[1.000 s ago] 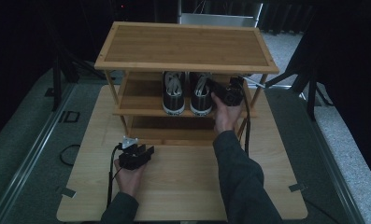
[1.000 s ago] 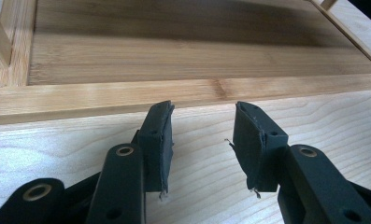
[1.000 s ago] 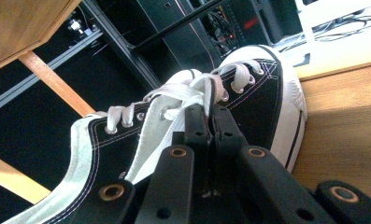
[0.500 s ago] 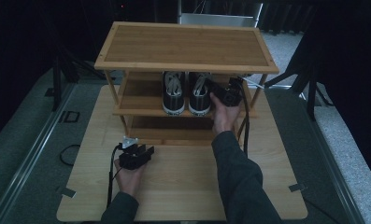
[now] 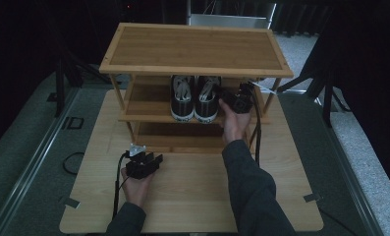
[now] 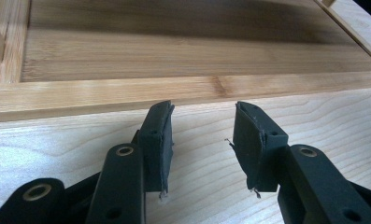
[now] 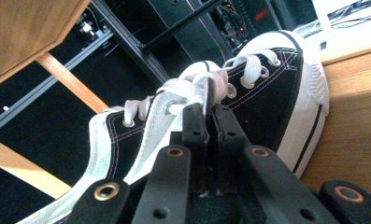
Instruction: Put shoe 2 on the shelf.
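Right tongs [image 7: 205,116] clamp a sneaker [image 7: 267,93] on the bamboo rack [image 5: 192,46]; left tongs [image 6: 202,135] gape over the wooden table [image 5: 192,196].

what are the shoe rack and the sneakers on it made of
Shoe rack: likely bamboo or light wood, with visible grain strips and a smooth matte finish. Sneakers: apparently black canvas, judging by the white stitching, with white rubber-looking toe caps and soles, woven white laces.
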A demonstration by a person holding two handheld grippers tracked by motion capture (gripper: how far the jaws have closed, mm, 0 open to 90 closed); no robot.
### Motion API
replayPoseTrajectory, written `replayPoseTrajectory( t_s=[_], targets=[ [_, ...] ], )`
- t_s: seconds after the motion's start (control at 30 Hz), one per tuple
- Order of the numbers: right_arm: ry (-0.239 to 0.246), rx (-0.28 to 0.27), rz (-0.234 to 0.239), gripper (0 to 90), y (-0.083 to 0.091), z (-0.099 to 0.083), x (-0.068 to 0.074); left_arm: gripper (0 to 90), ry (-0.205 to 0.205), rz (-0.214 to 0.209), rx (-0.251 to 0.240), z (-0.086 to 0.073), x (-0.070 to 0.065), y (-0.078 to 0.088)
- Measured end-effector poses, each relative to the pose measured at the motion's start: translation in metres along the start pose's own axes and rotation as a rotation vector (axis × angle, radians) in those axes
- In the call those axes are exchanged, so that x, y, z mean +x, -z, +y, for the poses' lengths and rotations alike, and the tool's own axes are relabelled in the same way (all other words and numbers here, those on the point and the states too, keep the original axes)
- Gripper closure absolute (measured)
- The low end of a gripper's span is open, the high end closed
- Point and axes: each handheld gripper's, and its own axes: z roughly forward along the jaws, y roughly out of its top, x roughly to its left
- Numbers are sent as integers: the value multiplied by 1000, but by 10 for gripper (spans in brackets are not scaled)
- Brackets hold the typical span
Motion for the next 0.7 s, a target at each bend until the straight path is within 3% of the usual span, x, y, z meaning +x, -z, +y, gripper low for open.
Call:
replayPoseTrajectory(
  t_s=[0.23,0.33,0.43,0.53,0.6,0.7],
  targets=[
    [17,22,20,846,-1,1,-2,578,1,2,1,0,0,0],
    [20,25,35,744,-1,2,-5,578,2,1,-1,0,0,0],
    [53,45,8,652,4,1,-2,577,4,4,-3,0,1,1],
    [72,29,0,612,15,-1,0,577,6,4,-2,0,1,1],
    [142,-1,-12,598,19,-1,-4,577,2,3,1,0,0,0],
    [154,-24,-13,601,32,-7,-1,577,4,4,4,-1,0,0]
  ],
)
